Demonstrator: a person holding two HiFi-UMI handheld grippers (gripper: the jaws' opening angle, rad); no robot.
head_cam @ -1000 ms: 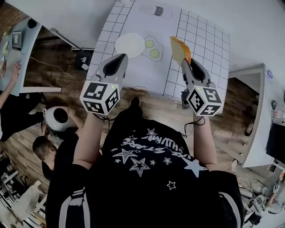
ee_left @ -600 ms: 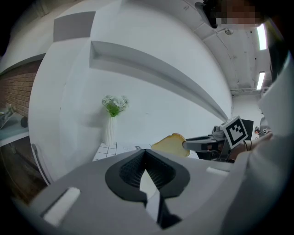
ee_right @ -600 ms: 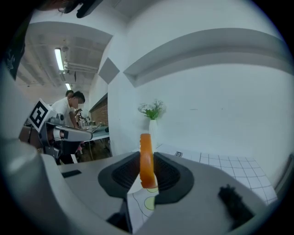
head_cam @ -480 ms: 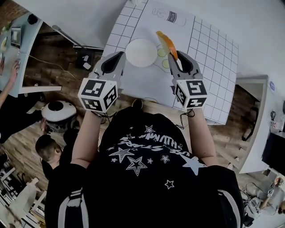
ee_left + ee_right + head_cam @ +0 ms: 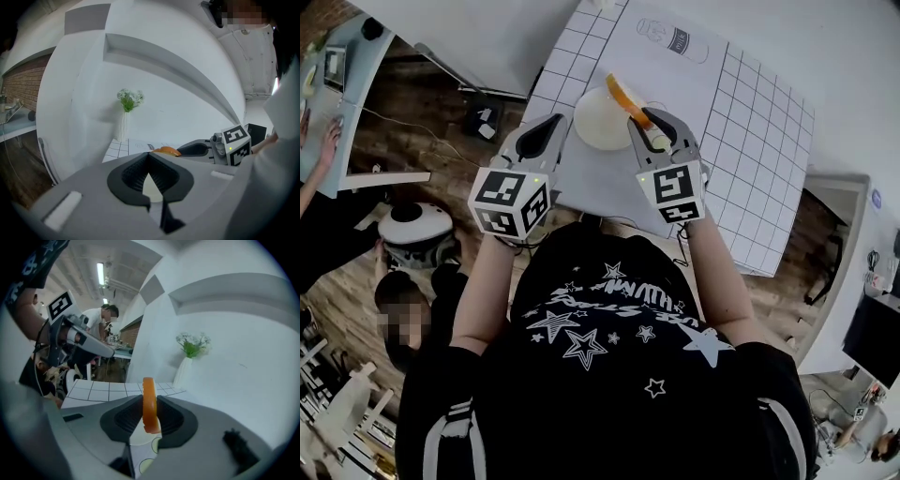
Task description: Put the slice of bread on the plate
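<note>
The slice of bread point(image 5: 628, 100), orange-crusted, stands on edge between the jaws of my right gripper point(image 5: 651, 120), which is shut on it. It hangs over the right part of the round white plate point(image 5: 596, 120). In the right gripper view the slice point(image 5: 148, 392) sits upright in the right gripper point(image 5: 150, 400), with the plate point(image 5: 139, 436) below. My left gripper point(image 5: 546, 127) is at the plate's left edge, shut and holding nothing. The left gripper view shows that gripper point(image 5: 149, 157) with jaws meeting at the tips, and the bread point(image 5: 165, 150) beyond.
The plate lies on a white mat with a grid point(image 5: 750, 112) on the table, beside printed green circles point(image 5: 154, 445). A white vase with flowers point(image 5: 125, 117) stands by the far wall. Left of the table are wooden floor and seated people point(image 5: 403, 319).
Both grippers have moved in toward the plate. The right gripper has carried the bread leftward and lower, and rolled so the slice now stands on edge over the plate.
</note>
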